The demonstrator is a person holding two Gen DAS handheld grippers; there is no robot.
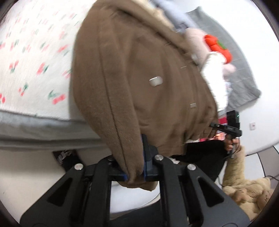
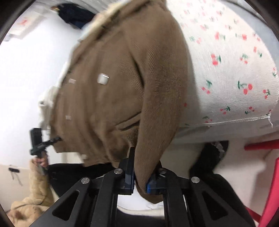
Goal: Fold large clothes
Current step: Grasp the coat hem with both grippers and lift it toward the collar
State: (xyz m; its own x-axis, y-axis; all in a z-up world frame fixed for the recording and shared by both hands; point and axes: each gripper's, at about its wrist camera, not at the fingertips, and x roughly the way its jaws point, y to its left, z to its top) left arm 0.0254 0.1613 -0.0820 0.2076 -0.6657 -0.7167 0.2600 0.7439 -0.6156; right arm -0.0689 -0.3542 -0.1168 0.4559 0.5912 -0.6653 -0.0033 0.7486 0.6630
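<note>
**Holding a brown coat by both sleeve cuffs above a cherry-print bed**

A brown fleece coat (image 1: 139,78) is held up in the air, gripped at each cuff. The left gripper (image 1: 135,174) is closed tightly on one sleeve end, the cloth pinched between its blue pads (image 1: 144,157). The right gripper (image 2: 140,181) is likewise clamped on the other sleeve cuff, with fabric bulging out below the jaws. Judging by the hold, the sleeves are probably being taken by their ends so that they can be drawn across the body of the coat, which hangs or lies over the near edge of the bed; which of the two cannot be told because of blur.

Beneath and behind the coat, a white bedspread printed with red cherries (image 1: 31,66) is seen.

Shown only in the left wrist view: a heap of soft things at the far side of the bed, among them an orange plush toy (image 1: 218,46), plus a grey quilted blanket (image 1: 240,73). Shown only in the right wrist view: a red chair frame (image 2: 272,174) beside the bed and dark garments hung on the wall (image 2: 75,14). A cream fur collar (image 2: 104,19) is clearer there too. In each view the opposite gripper is glimpsed, held by a hand in a beige fluffy sleeve (image 1: 235,167)
</note>
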